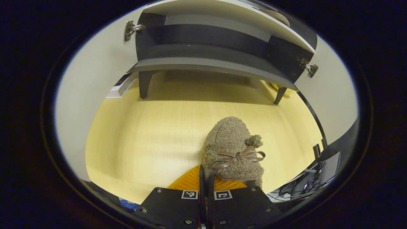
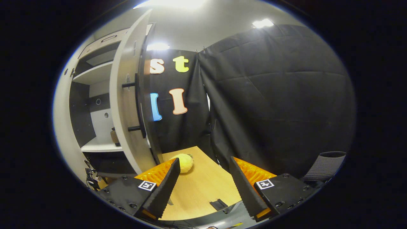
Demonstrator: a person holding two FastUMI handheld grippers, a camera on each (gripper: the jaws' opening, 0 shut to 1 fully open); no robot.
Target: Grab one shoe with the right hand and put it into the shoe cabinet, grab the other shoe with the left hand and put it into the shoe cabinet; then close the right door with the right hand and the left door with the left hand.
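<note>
L tongs (image 1: 206,178) clenched on fuzzy shoe (image 1: 233,149); R tongs (image 2: 203,187) released, nothing betw them.

Left gripper view: shoe w/ bow and pom-pom sits just ahead of L tongs, its near edge pinched betw the fingers, over the wood floor (image 1: 152,133). Shoe cabinet (image 1: 210,60) is farther ahead & above, both doors swung wide, bottom shelf dark. Right gripper view: R tongs spread wide; open cabinet door (image 2: 125,105) ahead-left, w/ white shelves past it; yellow fuzzy ball (image 2: 183,163) on tabletop (image 2: 203,187) just past the left finger, not touching.
</note>
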